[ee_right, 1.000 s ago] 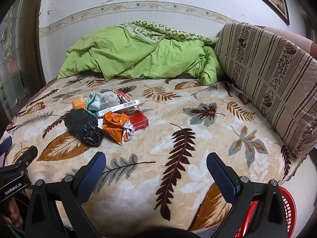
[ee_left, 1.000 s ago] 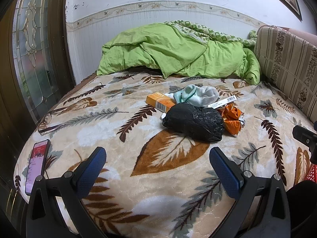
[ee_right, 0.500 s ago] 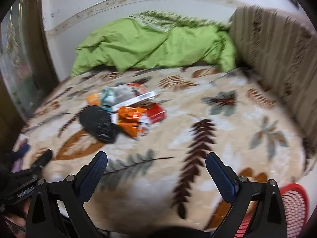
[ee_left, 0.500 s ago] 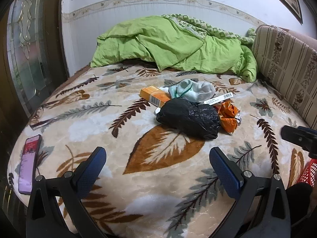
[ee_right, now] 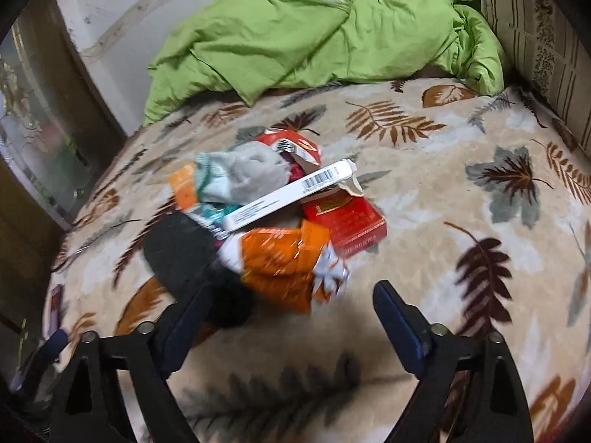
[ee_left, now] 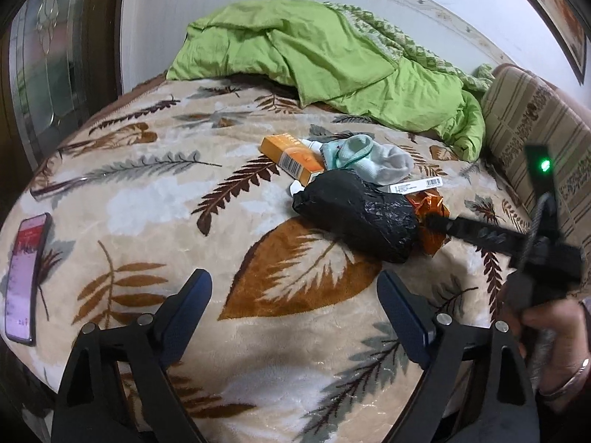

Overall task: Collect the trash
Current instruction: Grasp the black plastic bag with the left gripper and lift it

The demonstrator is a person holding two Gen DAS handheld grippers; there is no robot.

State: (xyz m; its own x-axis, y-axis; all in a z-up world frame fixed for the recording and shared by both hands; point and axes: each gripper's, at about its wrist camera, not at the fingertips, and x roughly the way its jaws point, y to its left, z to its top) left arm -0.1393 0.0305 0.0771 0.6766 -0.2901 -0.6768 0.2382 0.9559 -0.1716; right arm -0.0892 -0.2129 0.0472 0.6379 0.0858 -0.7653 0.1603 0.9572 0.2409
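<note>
A heap of trash lies mid-bed: a black plastic bag (ee_left: pixel 358 217), an orange box (ee_left: pixel 291 158), a grey-green sock (ee_left: pixel 365 157), a long white barcode box (ee_right: pixel 288 193), a crumpled orange wrapper (ee_right: pixel 291 265) and a red pack (ee_right: pixel 347 223). My left gripper (ee_left: pixel 293 312) is open and empty, short of the black bag. My right gripper (ee_right: pixel 291 326) is open and empty, just in front of the orange wrapper. The black bag (ee_right: pixel 181 254) is by its left finger. The right gripper's body (ee_left: pixel 480 238) reaches in from the right in the left wrist view.
A green quilt (ee_left: pixel 317 59) is bunched at the head of the bed. A striped cushion (ee_left: pixel 539 136) lines the right side. A phone (ee_left: pixel 26 277) lies at the bed's left edge. A glass door (ee_left: pixel 48 66) stands on the left.
Both grippers have moved forward toward the trash heap. The right one has come much closer and tilted down over the orange wrapper; it now shows in the left wrist view.
</note>
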